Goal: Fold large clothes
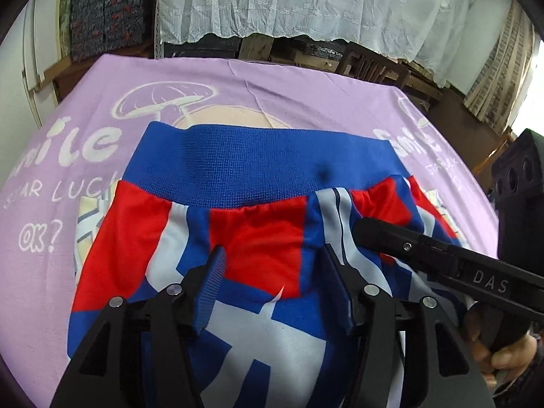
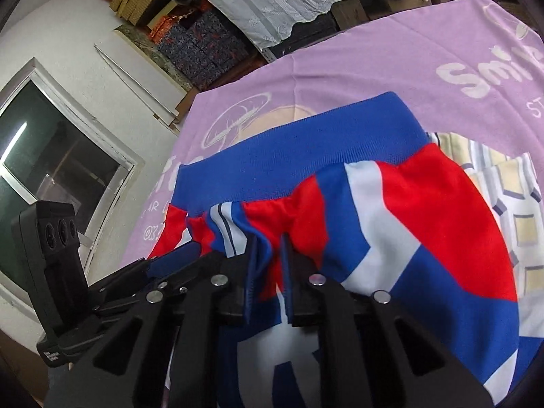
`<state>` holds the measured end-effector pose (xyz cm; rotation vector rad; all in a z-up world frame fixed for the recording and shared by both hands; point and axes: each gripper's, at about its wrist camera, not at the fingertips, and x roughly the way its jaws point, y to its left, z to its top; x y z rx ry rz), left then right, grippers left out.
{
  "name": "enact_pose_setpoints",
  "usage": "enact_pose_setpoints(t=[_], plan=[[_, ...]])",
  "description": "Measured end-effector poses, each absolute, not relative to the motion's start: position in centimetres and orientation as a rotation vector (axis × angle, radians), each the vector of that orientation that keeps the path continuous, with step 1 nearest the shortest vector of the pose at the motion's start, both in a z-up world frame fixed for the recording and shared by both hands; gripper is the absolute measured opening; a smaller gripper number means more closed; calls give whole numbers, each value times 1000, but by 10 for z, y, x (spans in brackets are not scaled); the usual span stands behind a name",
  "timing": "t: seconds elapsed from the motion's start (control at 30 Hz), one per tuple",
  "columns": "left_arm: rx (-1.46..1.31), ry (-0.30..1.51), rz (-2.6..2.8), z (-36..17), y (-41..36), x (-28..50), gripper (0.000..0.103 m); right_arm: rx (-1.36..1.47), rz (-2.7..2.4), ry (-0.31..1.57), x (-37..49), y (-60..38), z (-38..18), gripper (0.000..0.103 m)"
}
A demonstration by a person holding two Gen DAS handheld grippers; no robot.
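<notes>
A red, blue and white garment (image 1: 258, 238) with a wide blue ribbed band (image 1: 238, 166) lies on the lilac printed cloth (image 1: 306, 85). My left gripper (image 1: 273, 255) hovers open over its red panel, with fabric under the jaws but not pinched. From the right, my right gripper (image 1: 360, 229) reaches onto the garment's edge. In the right wrist view, the right gripper (image 2: 268, 241) is shut on a raised fold of the garment (image 2: 425, 197) just below the blue band (image 2: 306, 149). The left gripper (image 2: 176, 255) sits close beside it on the left.
A pale checked cloth (image 2: 503, 176) lies under the garment. A person's hand (image 1: 506, 357) holds the right gripper's handle. Behind the table hang a white lace curtain (image 1: 306, 0) and stacked patterned boxes (image 1: 108, 13). A window (image 2: 51, 156) is on the left wall.
</notes>
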<state>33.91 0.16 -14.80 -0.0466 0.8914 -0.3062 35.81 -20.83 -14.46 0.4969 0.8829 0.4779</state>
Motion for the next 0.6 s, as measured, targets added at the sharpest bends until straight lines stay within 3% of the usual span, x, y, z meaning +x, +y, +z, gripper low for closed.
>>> enact_pose_setpoints(t=[0.4,0.6], plan=[[-166,944,-353,-131,19,337,56,440,471,901,356,-206,-137,11],[-160,910,-370,-111,30,300,56,368,485,832,316,-204,-92,17]])
